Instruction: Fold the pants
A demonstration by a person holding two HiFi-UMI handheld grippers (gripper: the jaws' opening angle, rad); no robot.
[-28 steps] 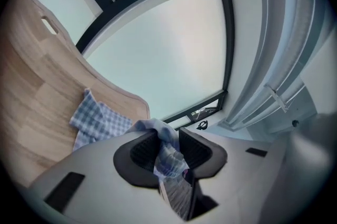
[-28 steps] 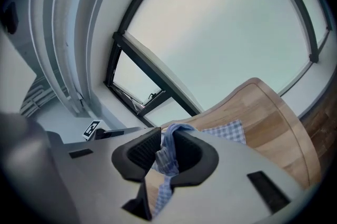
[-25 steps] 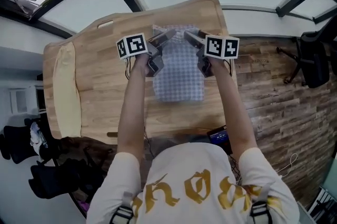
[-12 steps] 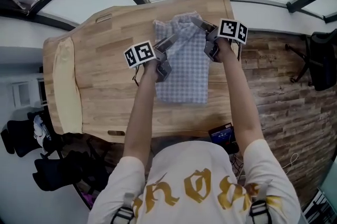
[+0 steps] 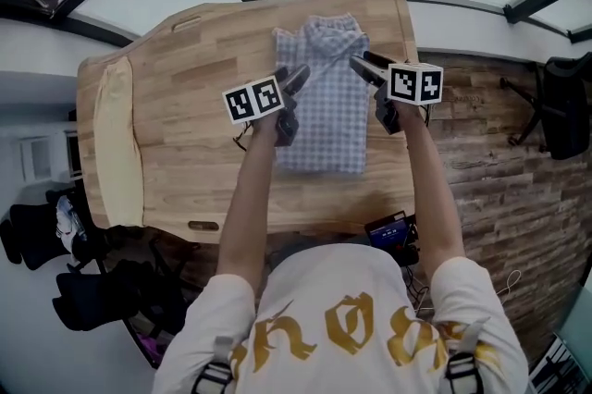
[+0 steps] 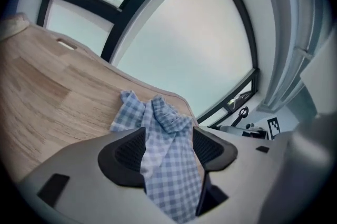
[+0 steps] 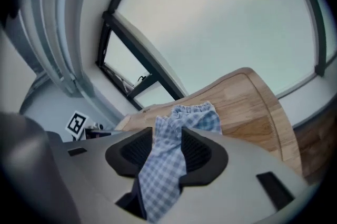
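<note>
Our left gripper [image 5: 297, 77], jaws just opened wide, straddles the blue-and-white checked fabric pants [image 5: 326, 110], while our right gripper [image 5: 362, 65], just closing, pinches them.

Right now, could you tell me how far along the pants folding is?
Done: the pants lie folded narrow on the table. In hand: the right gripper, just closing, pinches fabric; the left gripper, just opened, has fabric loose between its fingers. Left: probably another fold.

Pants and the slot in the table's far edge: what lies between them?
Only bare table wood between pants and slot; the head view shows it.
</note>
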